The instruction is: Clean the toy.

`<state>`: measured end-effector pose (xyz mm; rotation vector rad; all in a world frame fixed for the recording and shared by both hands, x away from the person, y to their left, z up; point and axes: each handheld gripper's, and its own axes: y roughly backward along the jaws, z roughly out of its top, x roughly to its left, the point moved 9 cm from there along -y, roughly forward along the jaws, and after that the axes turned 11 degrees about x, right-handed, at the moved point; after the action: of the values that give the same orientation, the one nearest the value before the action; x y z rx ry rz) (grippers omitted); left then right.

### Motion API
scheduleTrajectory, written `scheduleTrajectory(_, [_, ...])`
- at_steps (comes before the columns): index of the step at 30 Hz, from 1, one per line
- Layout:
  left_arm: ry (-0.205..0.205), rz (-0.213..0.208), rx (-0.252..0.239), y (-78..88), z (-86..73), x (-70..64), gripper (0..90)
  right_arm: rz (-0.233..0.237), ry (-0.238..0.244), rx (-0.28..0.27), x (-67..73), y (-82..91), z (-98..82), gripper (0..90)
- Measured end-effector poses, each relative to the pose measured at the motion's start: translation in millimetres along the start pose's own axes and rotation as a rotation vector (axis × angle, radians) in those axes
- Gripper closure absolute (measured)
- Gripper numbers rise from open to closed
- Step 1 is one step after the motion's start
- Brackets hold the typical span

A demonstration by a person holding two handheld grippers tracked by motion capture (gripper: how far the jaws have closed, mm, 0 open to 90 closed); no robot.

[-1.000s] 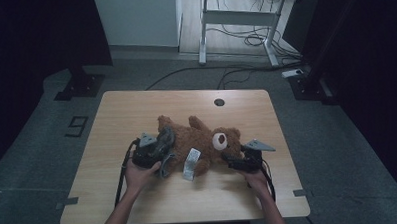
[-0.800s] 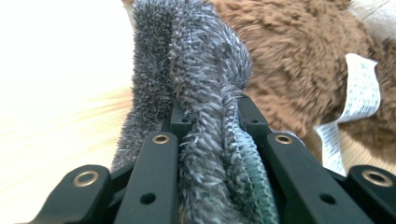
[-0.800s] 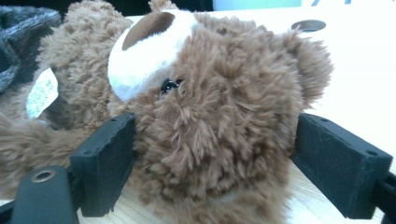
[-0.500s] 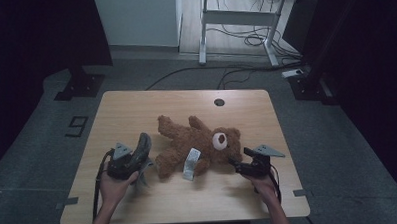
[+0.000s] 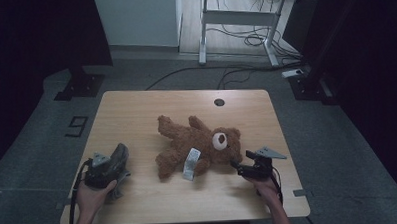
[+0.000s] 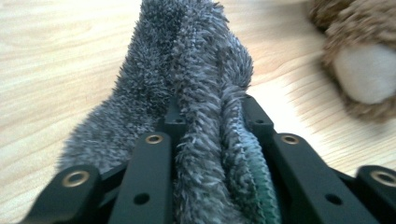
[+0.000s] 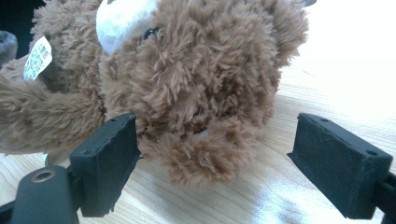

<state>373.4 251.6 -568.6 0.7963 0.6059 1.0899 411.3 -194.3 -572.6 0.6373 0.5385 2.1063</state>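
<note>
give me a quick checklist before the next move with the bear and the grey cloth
1. Grey cloth between the left gripper jaws: ok, though the jaws have just been opening.
2. Cloth clear of the bear: ok, apart on the table.
3. Right gripper open: ok, jaws wide.
4. Right gripper lined up on the bear's ear: ok, ear sits between the jaws, unpinched.
5. Bear lying flat on the table: ok.
6. Left grip firm enough to carry: cannot tell.
</note>
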Motion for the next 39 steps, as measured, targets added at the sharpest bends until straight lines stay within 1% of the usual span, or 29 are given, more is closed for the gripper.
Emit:
scheduleTrajectory(2, [0.008, -0.006, 0.003, -3.5, 0.1, 0.3, 59.6, 0.001, -0.001, 0.005, 0.4, -0.7, -0.8, 14.2])
scheduleTrajectory(3, [0.007, -0.006, 0.008, -4.6, 0.4, 0.1, 52.7, 0.000, -0.002, 0.006, 0.5, -0.7, -1.0, 14.2])
scheduleTrajectory(5, [-0.003, 0.006, -0.003, -3.5, 3.1, -1.9, 40.1, 0.000, -0.004, 0.004, 0.1, 0.0, -1.1, 14.2])
scheduleTrajectory(7, [-0.014, 0.012, -0.033, 1.9, 7.7, -4.3, 32.9, 0.003, -0.008, 0.002, 0.0, 1.0, -1.1, 14.2])
scheduleTrajectory(9, [-0.019, 0.013, -0.060, 9.0, 12.4, -5.8, 29.7, 0.002, -0.009, 0.001, 0.0, 1.5, -1.2, 14.2])
scheduleTrajectory(11, [-0.027, 0.002, -0.082, 15.2, 16.7, -9.0, 27.5, 0.004, -0.010, 0.001, 0.3, 1.5, -1.5, 14.2])
scheduleTrajectory(14, [-0.046, -0.021, -0.104, 21.0, 21.0, -17.8, 27.2, 0.004, -0.007, 0.002, 1.3, 1.4, -1.8, 14.2])
scheduleTrajectory(19, [-0.061, -0.059, -0.105, 21.9, 21.9, -33.6, 26.8, 0.015, -0.012, 0.010, 4.0, 1.5, -5.5, 14.2])
scheduleTrajectory(21, [-0.064, -0.086, -0.115, 22.7, 22.5, -41.9, 26.7, 0.020, -0.015, 0.013, 4.8, 2.0, -6.3, 14.4])
scheduleTrajectory(23, [-0.080, -0.099, -0.119, 21.8, 23.3, -50.5, 26.6, 0.026, -0.013, 0.015, 6.0, 2.5, -6.8, 14.5])
scheduleTrajectory(24, [-0.089, -0.111, -0.120, 20.8, 23.7, -55.9, 26.6, 0.028, -0.012, 0.015, 6.5, 2.9, -7.1, 14.6])
scheduleTrajectory(28, [-0.098, -0.142, -0.116, 15.1, 23.5, -71.9, 26.6, 0.038, -0.011, 0.013, 8.6, 7.0, -9.7, 14.6])
scheduleTrajectory(30, [-0.109, -0.156, -0.114, 11.0, 23.0, -80.1, 26.7, 0.042, -0.011, 0.013, 9.2, 9.8, -12.0, 14.6])
scheduleTrajectory(34, [-0.122, -0.195, -0.111, 4.4, 21.7, -95.8, 26.8, 0.047, -0.004, 0.020, 11.9, 14.7, -20.2, 14.5])
scheduleTrajectory(37, [-0.148, -0.208, -0.108, -0.2, 19.1, -105.8, 27.4, 0.042, 0.005, 0.026, 13.9, 19.2, -28.1, 14.4])
scheduleTrajectory(39, [-0.157, -0.223, -0.104, -5.0, 15.5, -112.4, 27.7, 0.034, 0.011, 0.030, 13.6, 21.5, -32.3, 14.3])
